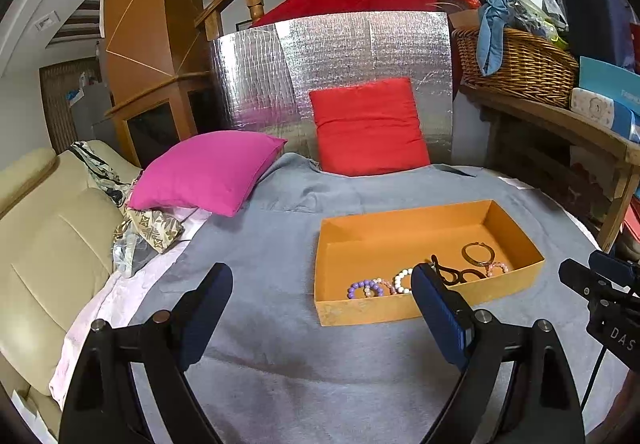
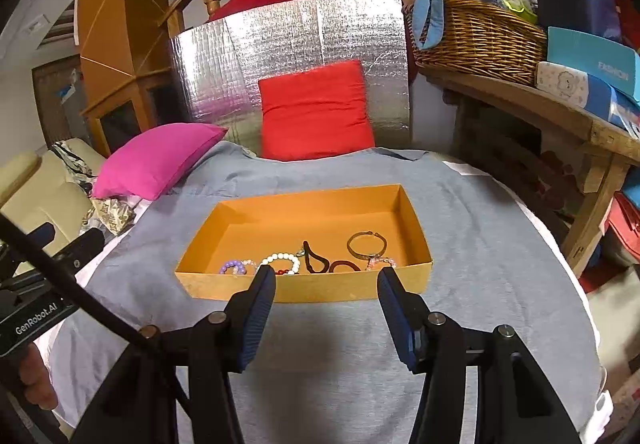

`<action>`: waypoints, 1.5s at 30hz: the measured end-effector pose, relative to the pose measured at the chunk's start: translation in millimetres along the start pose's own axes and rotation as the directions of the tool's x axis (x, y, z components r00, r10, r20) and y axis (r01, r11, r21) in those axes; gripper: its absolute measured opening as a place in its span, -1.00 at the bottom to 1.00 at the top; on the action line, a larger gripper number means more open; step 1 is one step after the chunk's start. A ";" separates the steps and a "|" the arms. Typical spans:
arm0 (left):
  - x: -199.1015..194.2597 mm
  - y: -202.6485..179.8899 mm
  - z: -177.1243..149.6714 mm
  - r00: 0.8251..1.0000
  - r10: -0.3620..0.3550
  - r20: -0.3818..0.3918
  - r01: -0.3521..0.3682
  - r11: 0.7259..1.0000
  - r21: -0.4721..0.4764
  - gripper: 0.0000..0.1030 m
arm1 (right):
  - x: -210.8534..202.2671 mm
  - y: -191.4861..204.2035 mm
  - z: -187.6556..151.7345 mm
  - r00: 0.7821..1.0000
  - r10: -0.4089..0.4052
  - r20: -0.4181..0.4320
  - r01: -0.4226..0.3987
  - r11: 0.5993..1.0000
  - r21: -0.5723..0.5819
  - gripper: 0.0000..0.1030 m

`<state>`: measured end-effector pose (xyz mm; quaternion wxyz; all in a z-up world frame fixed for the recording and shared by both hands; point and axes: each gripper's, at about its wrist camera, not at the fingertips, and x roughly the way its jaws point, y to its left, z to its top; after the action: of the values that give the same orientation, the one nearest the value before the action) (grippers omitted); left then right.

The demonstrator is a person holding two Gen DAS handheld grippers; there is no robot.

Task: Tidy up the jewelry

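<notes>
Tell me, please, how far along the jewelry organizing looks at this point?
It looks close to finished. The purple bead bracelet, white bead bracelet, bronze bangle and dark loops all lie in the orange box. Nothing is in hand: the left gripper and right gripper are open and empty. I see no loose jewelry on the gray cloth, so perhaps only tidying remains.

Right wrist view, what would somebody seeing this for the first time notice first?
Probably the orange box in the middle of the grey cloth, with bracelets lined up along its near wall, among them a white bead bracelet and a purple bead bracelet. Behind it a red pillow leans on a silver foil panel, with a pink pillow to the left.
</notes>
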<state>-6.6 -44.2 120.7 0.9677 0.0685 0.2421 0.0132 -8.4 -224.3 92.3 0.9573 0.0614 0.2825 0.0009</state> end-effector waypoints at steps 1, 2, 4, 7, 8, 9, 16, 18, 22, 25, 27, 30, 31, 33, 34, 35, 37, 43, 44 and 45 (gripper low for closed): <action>0.1 0.8 -0.2 1.000 0.000 -0.001 0.000 1.000 -0.002 0.77 | 0.3 0.9 -0.1 1.000 0.000 -0.001 0.000 1.000 -0.001 0.11; 0.1 1.0 -0.1 1.000 -0.001 -0.001 0.001 1.000 -0.002 0.77 | 0.3 1.5 -0.5 1.000 -0.001 -0.001 0.001 1.000 -0.001 0.11; 0.9 2.1 -0.1 1.000 -0.003 -0.004 0.003 1.000 -0.006 0.77 | 1.7 2.1 -0.6 1.000 -0.003 -0.005 0.003 1.000 -0.004 0.11; 1.6 3.1 0.1 1.000 -0.003 -0.005 0.002 1.000 -0.012 0.77 | 4.4 2.8 -0.9 1.000 -0.002 -0.013 0.002 1.000 -0.004 0.11; 1.8 3.7 0.1 1.000 -0.004 -0.006 0.004 1.000 -0.012 0.77 | 5.2 2.9 -0.9 1.000 0.000 -0.016 0.000 1.000 -0.005 0.11; 2.1 4.1 0.0 1.000 -0.005 -0.005 0.005 1.000 -0.012 0.77 | 5.8 3.5 -1.1 1.000 0.000 -0.017 0.000 1.000 -0.007 0.11; 4.1 4.0 -0.6 1.000 -0.008 -0.009 0.007 1.000 -0.010 0.77 | 7.0 5.1 -2.0 1.000 -0.002 -0.018 0.002 1.000 -0.011 0.11; 5.1 4.1 -0.6 1.000 -0.008 -0.011 0.008 1.000 -0.010 0.77 | 7.5 4.7 -2.0 1.000 -0.003 -0.020 0.003 1.000 -0.009 0.11; 6.0 3.5 -0.6 1.000 -0.011 -0.013 0.011 1.000 -0.013 0.77 | 8.1 6.2 -2.4 1.000 -0.009 -0.023 0.009 1.000 -0.011 0.11; 6.9 4.7 -0.5 1.000 -0.010 -0.014 0.010 1.000 -0.019 0.77 | 9.6 6.2 -2.4 1.000 -0.012 -0.027 0.012 1.000 -0.009 0.11; 7.9 4.9 -0.2 1.000 -0.011 -0.016 0.011 1.000 -0.022 0.77 | 10.7 5.9 -1.8 0.999 -0.015 -0.030 0.014 1.000 -0.005 0.11; 8.9 5.4 -0.4 1.000 -0.011 -0.019 0.010 1.000 -0.025 0.77 | 12.2 5.6 -1.0 0.999 -0.017 -0.035 0.017 1.000 -0.001 0.11; 9.4 5.5 -0.3 1.000 -0.011 -0.020 0.010 1.000 -0.025 0.77 | 13.2 5.4 -0.7 0.999 -0.019 -0.038 0.019 1.000 0.002 0.11; 10.3 5.3 -0.2 1.000 -0.010 -0.022 0.009 1.000 -0.027 0.77 | 15.1 5.3 -0.8 0.999 -0.021 -0.047 0.021 1.000 0.004 0.11; 10.4 5.2 -0.1 1.000 -0.010 -0.022 0.009 1.000 -0.026 0.77 | 16.0 5.2 -1.0 0.999 -0.022 -0.050 0.023 1.000 0.004 0.11; 10.8 5.4 -0.1 1.000 -0.008 -0.023 0.008 1.000 -0.026 0.77 | 16.8 5.3 -1.2 0.998 -0.024 -0.052 0.024 1.000 0.004 0.11; 11.6 5.5 0.1 1.000 -0.007 -0.026 0.007 1.000 -0.028 0.77 | 17.7 5.4 -1.6 0.998 -0.027 -0.056 0.027 1.000 0.004 0.11; 14.3 4.4 -1.3 0.999 -0.010 -0.033 0.009 1.000 -0.028 0.77 | 20.2 5.7 -2.0 0.997 -0.031 -0.067 0.031 0.999 0.009 0.11; 14.6 4.1 -1.5 0.999 -0.011 -0.034 0.010 1.000 -0.027 0.77 | 20.9 5.6 -2.1 0.997 -0.030 -0.069 0.031 0.999 0.010 0.11; 15.2 3.6 -1.6 0.999 -0.014 -0.035 0.013 1.000 -0.027 0.77 | 21.5 5.8 -2.2 0.997 -0.031 -0.070 0.032 0.999 0.011 0.11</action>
<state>6.1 -39.6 112.8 0.9643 0.0539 0.2592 0.0111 8.7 -217.5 79.5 0.9464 0.0626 0.3167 -0.0138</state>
